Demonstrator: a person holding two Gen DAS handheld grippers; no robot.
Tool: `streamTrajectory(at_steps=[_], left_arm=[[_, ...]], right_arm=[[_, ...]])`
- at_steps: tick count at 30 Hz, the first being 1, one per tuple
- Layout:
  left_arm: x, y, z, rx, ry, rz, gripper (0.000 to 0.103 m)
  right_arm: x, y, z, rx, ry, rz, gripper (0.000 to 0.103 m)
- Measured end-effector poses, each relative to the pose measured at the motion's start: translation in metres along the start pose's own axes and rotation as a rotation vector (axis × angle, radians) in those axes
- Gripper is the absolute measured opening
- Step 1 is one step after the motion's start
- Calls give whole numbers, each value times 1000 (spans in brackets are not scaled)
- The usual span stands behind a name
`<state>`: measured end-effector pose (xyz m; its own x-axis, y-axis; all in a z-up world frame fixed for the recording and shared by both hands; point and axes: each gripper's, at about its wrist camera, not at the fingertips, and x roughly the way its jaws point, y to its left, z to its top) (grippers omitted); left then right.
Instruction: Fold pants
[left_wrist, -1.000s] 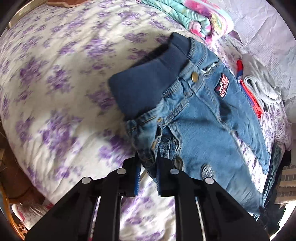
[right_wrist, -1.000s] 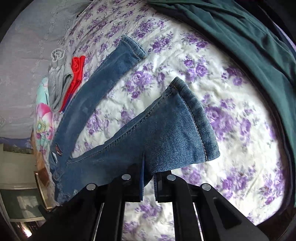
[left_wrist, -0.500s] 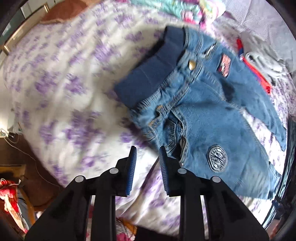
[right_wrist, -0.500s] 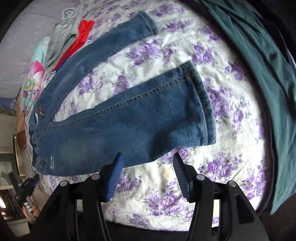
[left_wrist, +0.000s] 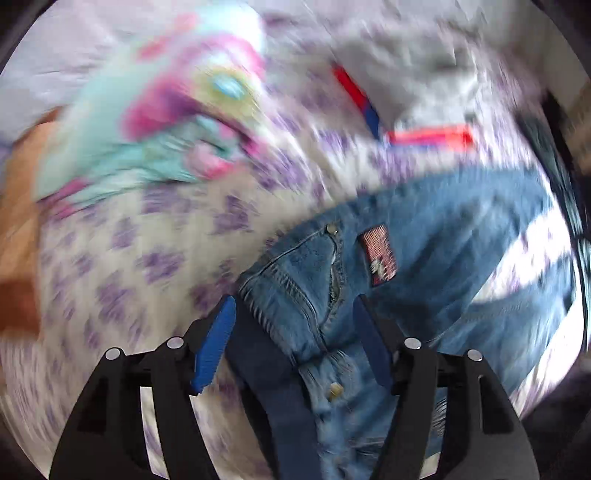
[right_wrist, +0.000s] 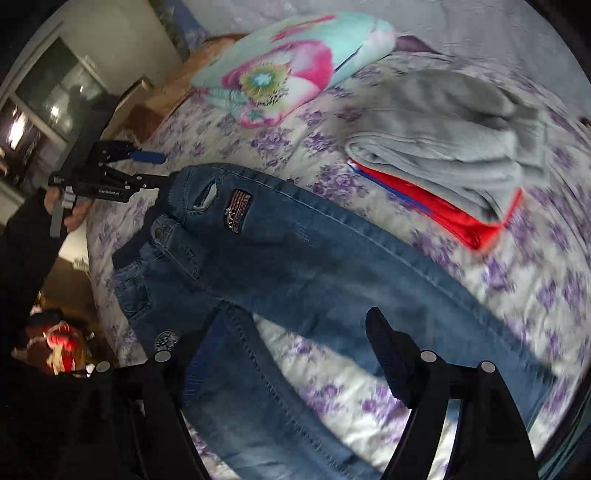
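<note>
Small blue jeans (right_wrist: 295, 266) lie spread front-up on the bed with the purple-flowered cover (right_wrist: 554, 295), waistband at the left, legs running right and down. In the blurred left wrist view the jeans (left_wrist: 424, 258) show their waist button and red patch. My left gripper (left_wrist: 291, 343) is open, its jaws wide apart either side of the waistband. It also shows in the right wrist view (right_wrist: 147, 168) at the waistband's far end. My right gripper (right_wrist: 288, 354) is open and empty above the crotch, between the two legs.
A folded grey garment (right_wrist: 454, 133) over a red one (right_wrist: 443, 210) lies just beyond the upper leg. A folded turquoise-and-pink flowered blanket (right_wrist: 280, 66) sits at the head of the bed. The bed edge and dark room are at the left.
Both grippers let go of the jeans and opened wide. The left has moved to the waistband, the right up over the legs. The jeans now lie flat.
</note>
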<state>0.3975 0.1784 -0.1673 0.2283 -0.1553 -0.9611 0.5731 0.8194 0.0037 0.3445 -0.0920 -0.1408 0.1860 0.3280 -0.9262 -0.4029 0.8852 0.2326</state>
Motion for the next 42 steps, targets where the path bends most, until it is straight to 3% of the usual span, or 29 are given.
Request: streamTrajectory(at_steps=[3, 6, 7, 8, 12, 13, 14, 15, 17, 22, 27, 28, 30, 31, 32, 35, 40, 42], left_arm=[[46, 15, 14, 39, 90, -46, 64], [68, 14, 9, 44, 105, -96, 57], [74, 15, 7, 52, 109, -104, 47], [76, 16, 5, 49, 102, -113, 42], [71, 20, -5, 18, 64, -143, 34], [68, 20, -8, 20, 53, -138, 34], [66, 21, -10, 21, 45, -129, 32], [64, 18, -12, 22, 40, -123, 32], [61, 13, -17, 16, 26, -99, 30], [61, 8, -13, -40, -16, 6, 31], [74, 29, -4, -81, 37, -36, 37], [70, 31, -3, -78, 52, -48, 43], [52, 36, -8, -58, 63, -53, 65], [42, 39, -10, -40, 48, -53, 82], [31, 43, -12, -24, 25, -49, 86], [9, 68, -10, -44, 8, -75, 86], [6, 91, 15, -57, 6, -127, 86], [12, 86, 26, -35, 23, -167, 86]], right_arm=[[46, 7, 55, -88, 81, 42, 79], [87, 15, 93, -167, 123, 76, 79], [96, 16, 95, -185, 140, 76, 79], [110, 17, 103, -201, 160, 70, 79], [159, 17, 114, -255, 290, 65, 78], [167, 17, 112, -257, 324, 80, 66], [172, 16, 108, -254, 357, 114, 28], [174, 16, 102, -259, 375, 149, 16], [164, 21, 96, -298, 319, 140, 14], [141, 11, 112, -240, 174, 86, 14], [168, 4, 107, -204, 252, 51, 17], [165, 2, 108, -191, 253, 64, 21], [150, -2, 112, -170, 243, 82, 36], [142, -3, 115, -167, 217, 109, 48], [134, -4, 118, -163, 186, 149, 51], [127, -8, 133, -136, 154, 204, 55], [160, -8, 147, -119, 265, 264, 55], [170, -4, 144, -140, 304, 277, 44]])
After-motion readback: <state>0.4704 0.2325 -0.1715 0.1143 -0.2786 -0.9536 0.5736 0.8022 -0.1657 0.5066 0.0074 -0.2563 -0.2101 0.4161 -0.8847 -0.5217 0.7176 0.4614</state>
